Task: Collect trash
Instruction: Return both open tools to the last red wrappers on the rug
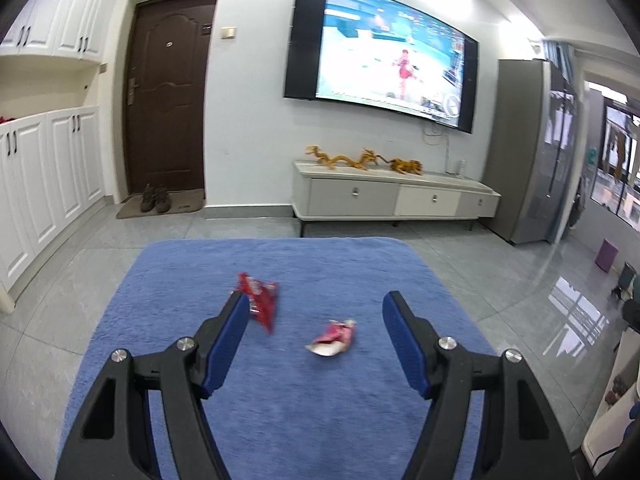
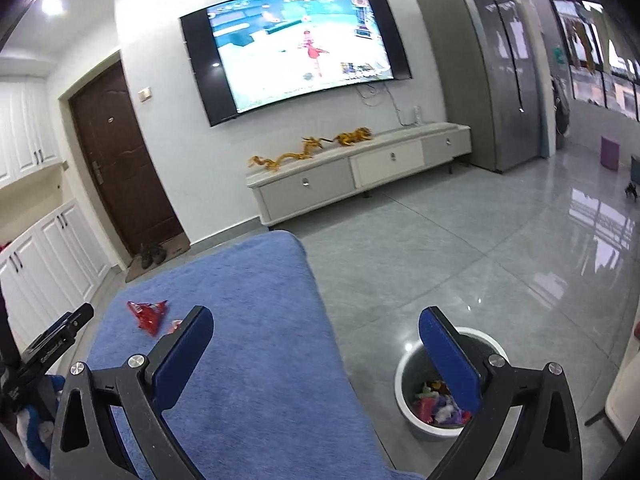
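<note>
- Right now my left gripper [image 1: 316, 312] hangs above the blue cloth-covered tabletop [image 1: 280, 420] with its jaws spread wide and nothing between them.
- Just past my left-hand finger [image 1: 224, 344] lies a red wrapper [image 1: 260, 300], crumpled, its near end reaching the pad's tip as the left wrist camera sees it; I cannot tell whether they touch.
- Between my two fingers, nearer the middle of the tabletop, sits a pink and white wrapper [image 1: 334, 338], apart from the red one and clear of both pads.
- My right gripper [image 2: 316, 334] is likewise wide open and empty, held over the tabletop's right edge, one finger above the cloth and the other above the floor.
- Under that outer finger stands a white trash bin [image 2: 404, 376] on the grey tiles, just beside the table's right edge, with colourful wrappers already inside.
- From the right wrist camera the red wrapper lies towards the tabletop's left edge.
- Farther off, a wall-mounted TV [image 1: 380, 52] is lit above a low white cabinet [image 1: 394, 198] carrying golden dragon figures [image 1: 344, 158].
- A brown door [image 1: 168, 92] stands to the left of it.
</note>
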A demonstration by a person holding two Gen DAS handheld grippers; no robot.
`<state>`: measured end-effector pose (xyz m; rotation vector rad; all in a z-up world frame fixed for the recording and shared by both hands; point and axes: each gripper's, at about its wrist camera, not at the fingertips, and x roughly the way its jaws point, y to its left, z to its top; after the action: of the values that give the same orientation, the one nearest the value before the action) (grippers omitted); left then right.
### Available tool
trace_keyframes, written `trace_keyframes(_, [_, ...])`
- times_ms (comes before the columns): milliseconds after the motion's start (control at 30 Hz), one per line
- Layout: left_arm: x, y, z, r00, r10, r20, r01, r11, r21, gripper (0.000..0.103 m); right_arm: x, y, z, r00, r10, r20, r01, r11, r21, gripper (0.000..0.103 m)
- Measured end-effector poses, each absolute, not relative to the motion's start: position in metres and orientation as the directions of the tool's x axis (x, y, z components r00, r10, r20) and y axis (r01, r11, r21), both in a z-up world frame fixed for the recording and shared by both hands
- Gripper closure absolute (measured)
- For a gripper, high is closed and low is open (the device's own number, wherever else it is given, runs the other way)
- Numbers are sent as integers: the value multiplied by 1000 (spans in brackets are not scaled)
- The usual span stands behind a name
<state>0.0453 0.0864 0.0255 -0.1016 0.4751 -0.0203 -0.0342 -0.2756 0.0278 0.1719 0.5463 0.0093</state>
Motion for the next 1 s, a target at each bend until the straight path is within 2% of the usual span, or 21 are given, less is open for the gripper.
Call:
trace_keyframes(200, [62, 123, 22, 888, -11, -460, -57, 989, -134, 35, -23, -245, 34, 851, 99, -515, -36, 991, 131, 0])
trace_keyframes(400, [82, 162, 29, 888, 42, -457, -120, 982, -144, 35, 0, -216, 39, 812, 197, -549, -143, 980, 140, 0])
trace_keyframes(567, [106, 191, 28, 870, 69, -488, -166, 973, -158, 35, 24, -185, 37, 772, 300, -560, -266, 953, 143, 0])
trace_keyframes(700, [128, 205, 7, 836, 32, -548, -165, 967, -196, 35, 47, -168, 20, 724, 367, -584, -330, 928, 174, 0])
trace_keyframes(1000, [187, 180, -58, 731, -47, -680, -94, 981, -169, 35, 104, -130, -56, 582, 418, -698, -387, 897, 215, 3])
